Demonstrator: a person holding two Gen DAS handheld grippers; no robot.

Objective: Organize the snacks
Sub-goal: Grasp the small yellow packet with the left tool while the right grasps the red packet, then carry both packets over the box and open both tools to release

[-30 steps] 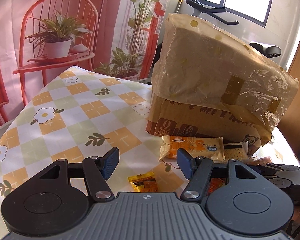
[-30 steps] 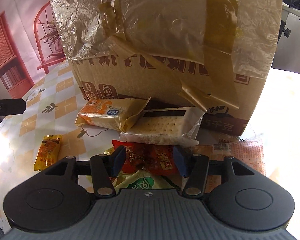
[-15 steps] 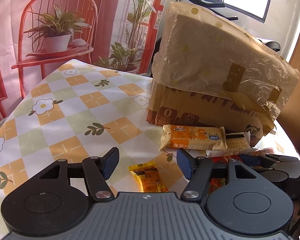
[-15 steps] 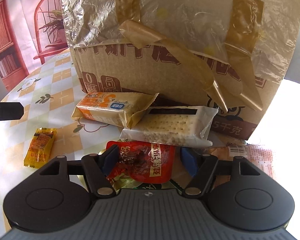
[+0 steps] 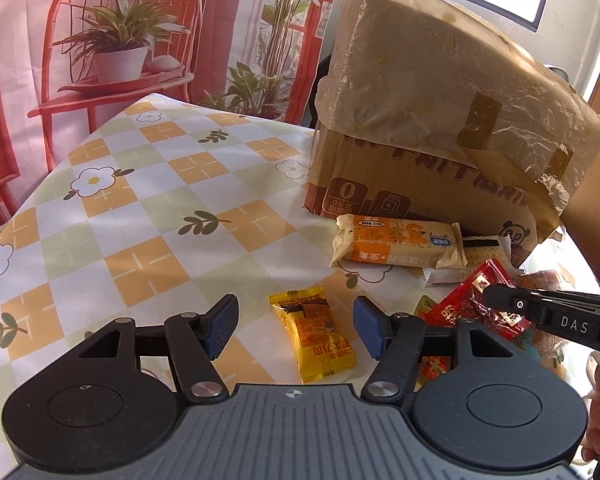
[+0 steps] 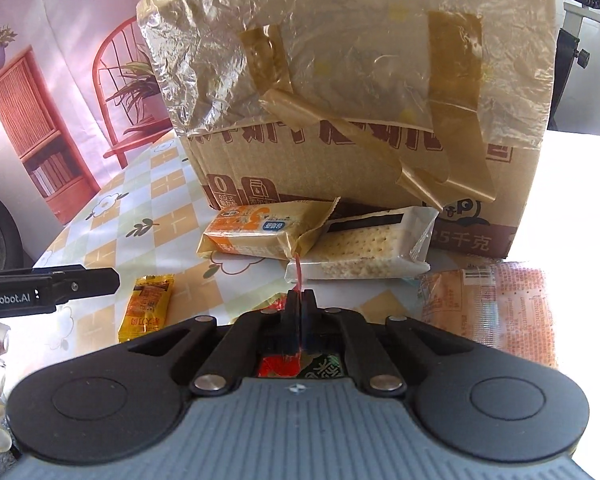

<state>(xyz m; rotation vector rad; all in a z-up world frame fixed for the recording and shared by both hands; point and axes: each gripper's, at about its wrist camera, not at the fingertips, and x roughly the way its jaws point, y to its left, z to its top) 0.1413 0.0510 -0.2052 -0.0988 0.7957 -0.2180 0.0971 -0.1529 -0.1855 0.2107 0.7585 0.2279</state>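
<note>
right gripper (image 6: 299, 304) clamped on red snack pack (image 5: 466, 308), left gripper (image 5: 294, 324) open over yellow candy (image 5: 314, 334); cardboard box (image 6: 360, 184) right behind w/ biscuit packs (image 6: 268, 232).

both wrist views look steeply down, close over the table (image 5: 148, 216), sharing the cardboard box (image 5: 400, 184).

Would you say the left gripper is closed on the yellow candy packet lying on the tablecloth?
No, the left gripper stands open, its blue pads apart on either side of the yellow candy packet, which lies flat on the tablecloth.
</note>
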